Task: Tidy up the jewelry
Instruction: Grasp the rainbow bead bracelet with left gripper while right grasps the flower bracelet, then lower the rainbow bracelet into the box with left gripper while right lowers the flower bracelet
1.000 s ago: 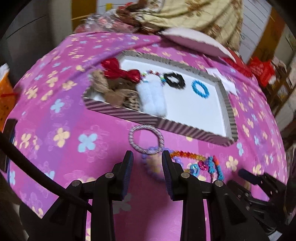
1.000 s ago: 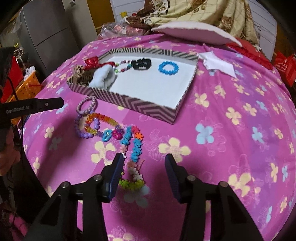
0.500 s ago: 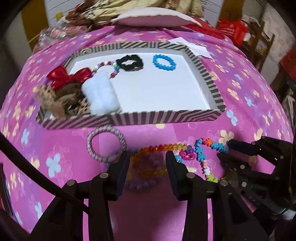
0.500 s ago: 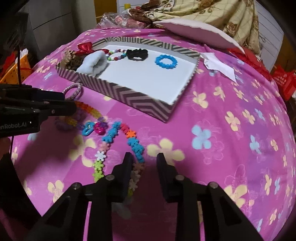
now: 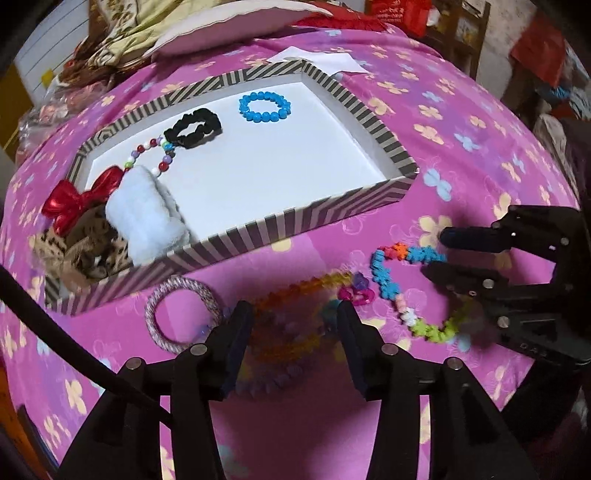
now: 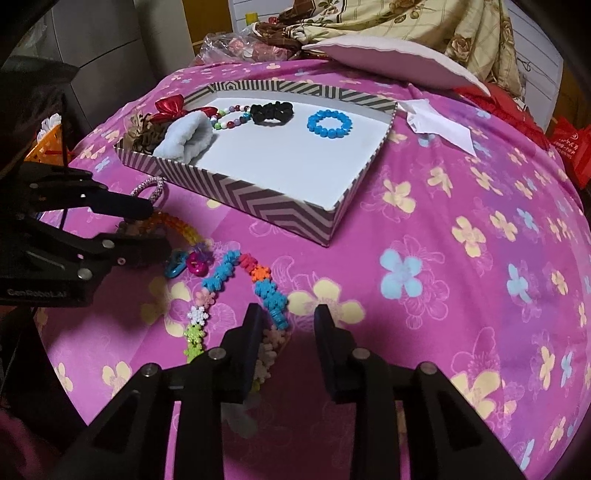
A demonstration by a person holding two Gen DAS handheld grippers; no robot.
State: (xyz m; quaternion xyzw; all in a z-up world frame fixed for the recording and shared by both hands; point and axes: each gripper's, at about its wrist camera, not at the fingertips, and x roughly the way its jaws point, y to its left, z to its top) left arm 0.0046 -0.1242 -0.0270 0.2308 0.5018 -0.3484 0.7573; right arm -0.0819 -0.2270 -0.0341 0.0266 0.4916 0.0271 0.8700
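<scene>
A striped tray [image 5: 332, 212] [image 6: 266, 206] holds a blue bead bracelet [image 5: 264, 107] [image 6: 330, 124], a black scrunchie [image 5: 194, 127] [image 6: 272, 110], a bead string, a white fluffy band [image 5: 144, 218] and a red bow [image 5: 74, 199]. On the pink cloth in front lie a silver bangle [image 5: 181, 314], an orange and purple bead strand [image 5: 291, 325] [image 6: 173, 221] and a flower-bead necklace [image 5: 402, 291] [image 6: 240, 288]. My left gripper [image 5: 293, 332] is open over the orange strand. My right gripper [image 6: 288, 328] is open over the necklace's near end.
A pink pillow [image 6: 391, 55], a patterned blanket [image 6: 406, 22] and white paper [image 6: 439, 122] lie beyond the tray. Red bags [image 6: 572, 147] sit at the right. An orange basket [image 6: 48, 144] stands off the left edge.
My left gripper swung right and came down over the orange strand. My right gripper narrowed, then opened wider, and moved closer onto the necklace's near end.
</scene>
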